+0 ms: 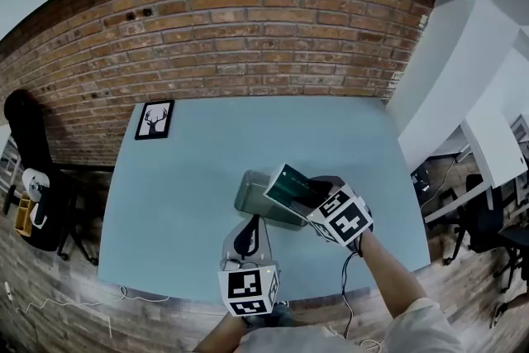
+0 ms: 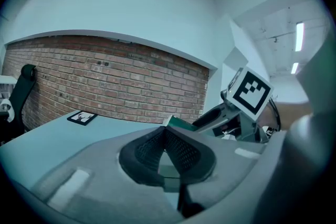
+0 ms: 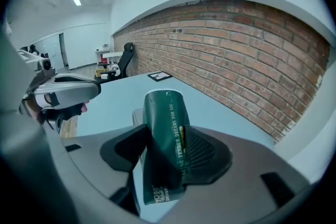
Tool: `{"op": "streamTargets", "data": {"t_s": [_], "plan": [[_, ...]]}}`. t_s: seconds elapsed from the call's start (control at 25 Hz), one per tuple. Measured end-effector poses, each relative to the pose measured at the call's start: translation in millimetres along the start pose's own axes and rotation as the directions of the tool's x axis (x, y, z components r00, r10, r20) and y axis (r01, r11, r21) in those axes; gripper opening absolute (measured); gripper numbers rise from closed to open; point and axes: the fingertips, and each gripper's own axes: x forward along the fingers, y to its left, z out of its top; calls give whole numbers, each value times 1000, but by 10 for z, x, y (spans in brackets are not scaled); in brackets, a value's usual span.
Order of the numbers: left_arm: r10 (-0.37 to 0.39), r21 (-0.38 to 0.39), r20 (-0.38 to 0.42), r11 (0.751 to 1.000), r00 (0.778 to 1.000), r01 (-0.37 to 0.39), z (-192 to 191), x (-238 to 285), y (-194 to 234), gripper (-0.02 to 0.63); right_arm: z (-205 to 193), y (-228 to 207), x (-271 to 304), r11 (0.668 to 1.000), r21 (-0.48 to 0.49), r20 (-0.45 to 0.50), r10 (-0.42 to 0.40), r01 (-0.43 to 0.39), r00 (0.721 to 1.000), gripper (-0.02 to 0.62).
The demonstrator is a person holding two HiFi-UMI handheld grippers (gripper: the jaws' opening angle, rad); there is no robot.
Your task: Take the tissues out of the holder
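And the green tissue pack (image 1: pixel 293 188) is being clamped lengthwise in the right tongs (image 3: pixel 167 150), angled above the holder (image 1: pixel 254 196) on the counter (image 1: pixel 190 178), while the left tongs (image 2: pixel 165 132) are being held closed and empty just beside it.

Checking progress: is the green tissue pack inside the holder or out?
Largely out: the right tool clamps the tissue pack, tilted, above the holder; full clearance cannot be told.

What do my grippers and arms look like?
Left gripper and right gripper: grey bodies, dark ribbed claw pads, each with a white cube of black square markers. A black cable hangs below the right one. Right sleeve is light.
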Motion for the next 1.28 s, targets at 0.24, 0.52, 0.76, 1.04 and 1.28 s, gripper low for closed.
{"op": "streamTargets", "data": {"t_s": [0.24, 0.52, 0.76, 1.04, 1.28], "plan": [[-57, 19, 0, 998, 998, 57, 0, -55, -196, -15, -217, -55, -263, 998, 44, -10, -54, 54, 998, 235], [-131, 33, -15, 991, 991, 131, -44, -32, -476, -15, -655, -171, -576, 983, 131, -40, -121, 125, 992, 235], [-211, 53, -33, 976, 977, 213, -94, 46, -859, -15, -1057, -297, -806, 962, 210, -70, -165, 177, 984, 236], [-265, 63, -62, 961, 962, 269, -198, 97, -1142, -15, -1523, -307, -870, 937, 283, -121, -175, 203, 977, 236], [-281, 66, -104, 955, 954, 289, -384, 125, -1259, -15, -1840, -238, -772, 923, 331, -151, -154, 197, 976, 236]]}}
